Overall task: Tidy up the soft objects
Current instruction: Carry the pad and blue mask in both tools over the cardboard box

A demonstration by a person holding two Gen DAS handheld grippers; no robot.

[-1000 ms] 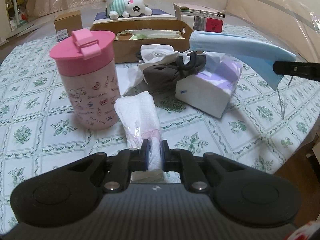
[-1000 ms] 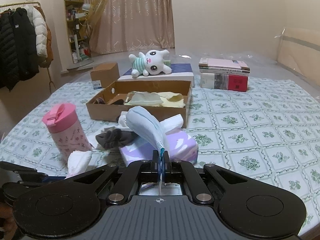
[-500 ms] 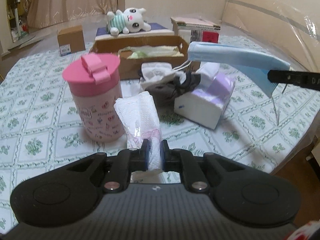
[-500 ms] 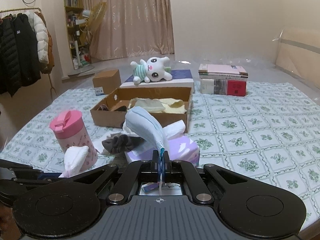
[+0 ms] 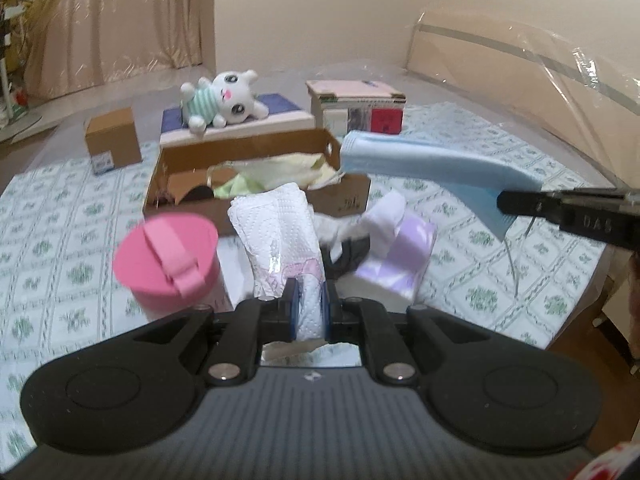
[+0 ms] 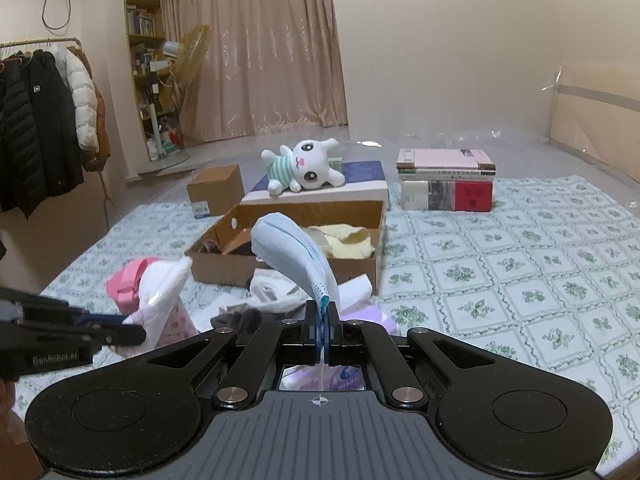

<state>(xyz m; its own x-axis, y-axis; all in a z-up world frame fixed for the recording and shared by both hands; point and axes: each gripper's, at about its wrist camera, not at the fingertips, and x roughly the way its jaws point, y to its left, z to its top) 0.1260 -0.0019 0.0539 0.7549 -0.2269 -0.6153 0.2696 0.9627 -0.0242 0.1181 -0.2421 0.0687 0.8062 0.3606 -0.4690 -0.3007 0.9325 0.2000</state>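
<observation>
Here, tissue pack (image 5: pixel 280 236) upright, face mask (image 6: pixel 292 256) slanting

Warm, dim indoor light — fisheye-bowed edges, motion-blurred pink cup (image 5: pixel 166 256), soft shadows

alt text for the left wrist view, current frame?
The left gripper is shut on a white tissue pack, held above a floral tablecloth. To the right, the right gripper holds a blue face mask in the air. Beyond sit a pink cup, a purple tissue box and an open cardboard box with cloths.
</observation>
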